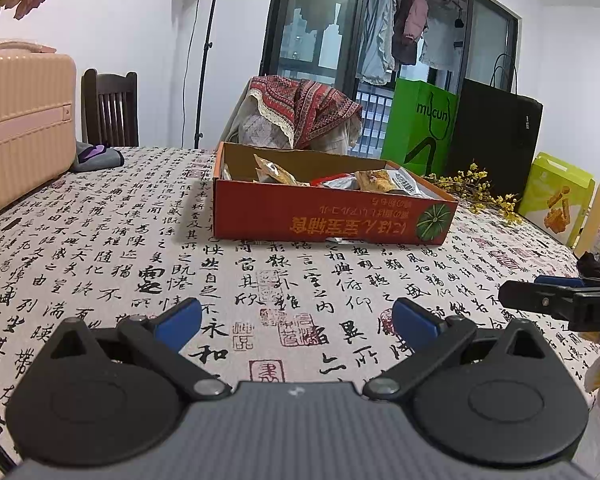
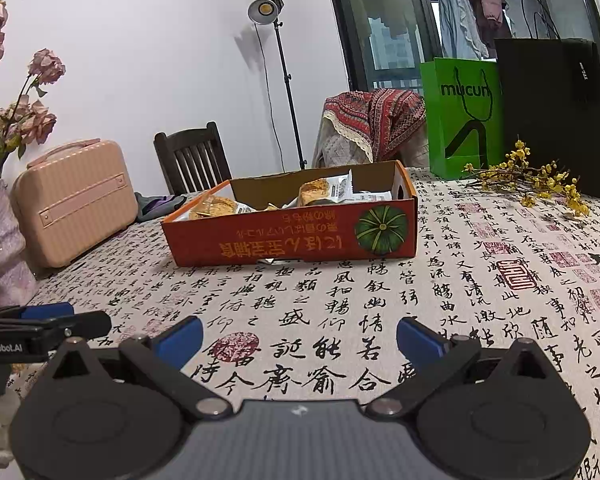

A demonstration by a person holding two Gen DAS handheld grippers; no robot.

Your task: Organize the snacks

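A shallow red cardboard box [image 1: 324, 216] with a green pumpkin picture stands on the calligraphy tablecloth; it also shows in the right wrist view [image 2: 292, 240]. Several wrapped snack packets [image 1: 364, 180] lie inside it, seen too in the right wrist view [image 2: 320, 194]. My left gripper [image 1: 298, 324] is open and empty, low over the cloth in front of the box. My right gripper [image 2: 300, 338] is open and empty, also short of the box. The right gripper shows at the right edge of the left wrist view [image 1: 560, 300], and the left gripper at the left edge of the right wrist view [image 2: 44, 324].
A pink case [image 2: 76, 200] and a vase of dried roses [image 2: 4, 240] stand at the left. A green bag [image 2: 460, 120], a black bag [image 2: 552, 112], yellow flower sprigs [image 2: 528, 178] and a yellow-green snack box [image 1: 556, 196] sit at the back right. Chairs stand behind the table.
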